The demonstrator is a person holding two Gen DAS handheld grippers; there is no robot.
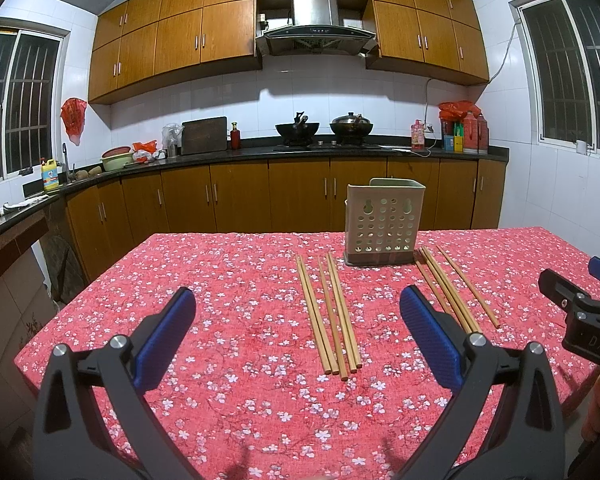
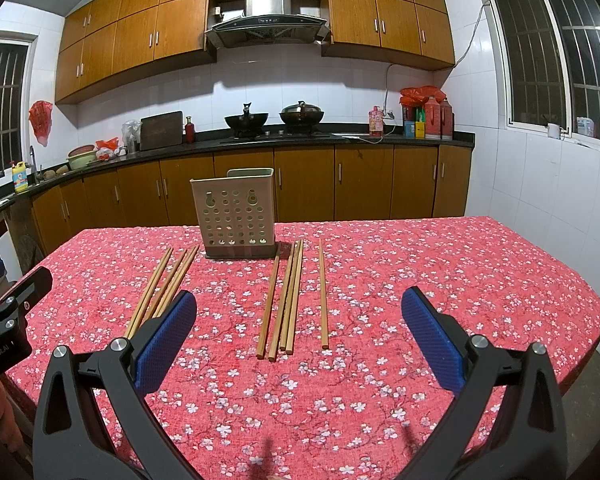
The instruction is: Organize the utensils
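left tongs (image 1: 298, 320): wide open, holding nothing, hovering over the near edge of the table (image 1: 228, 408)
right tongs (image 2: 300, 322): same, spread wide and empty, no contact with anything
left chopsticks (image 1: 329, 316): four sticks straight ahead between the left tongs' blue pads (image 1: 166, 344), lying flat on the cloth, pointing away
right chopsticks (image 2: 291, 300): five sticks ahead between the right tongs' pads, one lying slightly apart on the right
holder (image 2: 236, 214): upright perforated bin beyond both bunches, centred between them, looks empty
step: probably the first pick, nothing in the holder yet
how: drop low, close across the sticks near mid-length, keep them parallel so none rolls out, tip upright before lowering into the holder
risk: thin round sticks on cloth, pads may pinch fabric or grab only some
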